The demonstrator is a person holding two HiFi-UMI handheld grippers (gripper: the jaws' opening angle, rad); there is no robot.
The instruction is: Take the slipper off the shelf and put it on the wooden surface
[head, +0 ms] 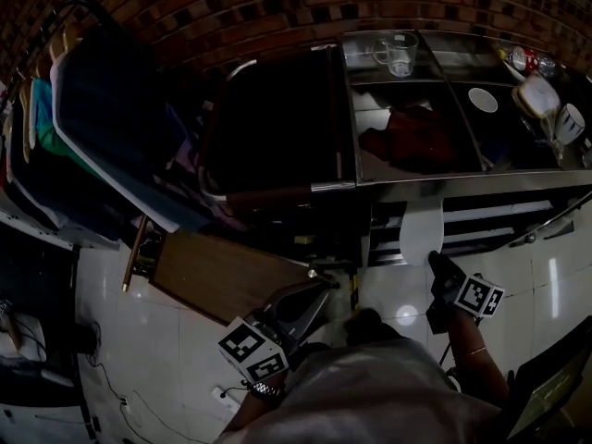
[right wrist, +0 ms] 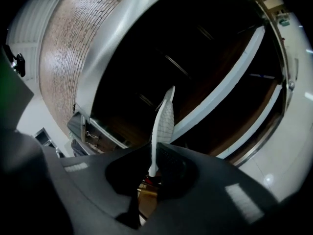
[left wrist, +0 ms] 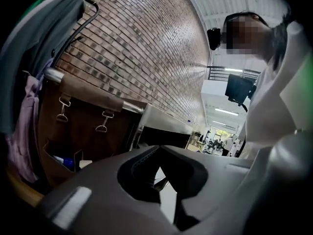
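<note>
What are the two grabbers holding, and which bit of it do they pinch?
The right gripper pinches the white slipper by its near end, with the sole edge-on between the jaws. The left gripper holds nothing; its jaws are together.

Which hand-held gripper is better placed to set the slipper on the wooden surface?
Right: the right hand-held gripper is shut on the white slipper. The left hand-held gripper is empty, jaws together, though nearer the wooden surface.

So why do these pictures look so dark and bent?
Head view: dim overall, brick wall bowed by the wide lens, one glare spot on the floor tiles. Left gripper view: bricks curve too, ceiling lights blow out. Right gripper view: shelf interior near black, only the white slipper stands out.
</note>
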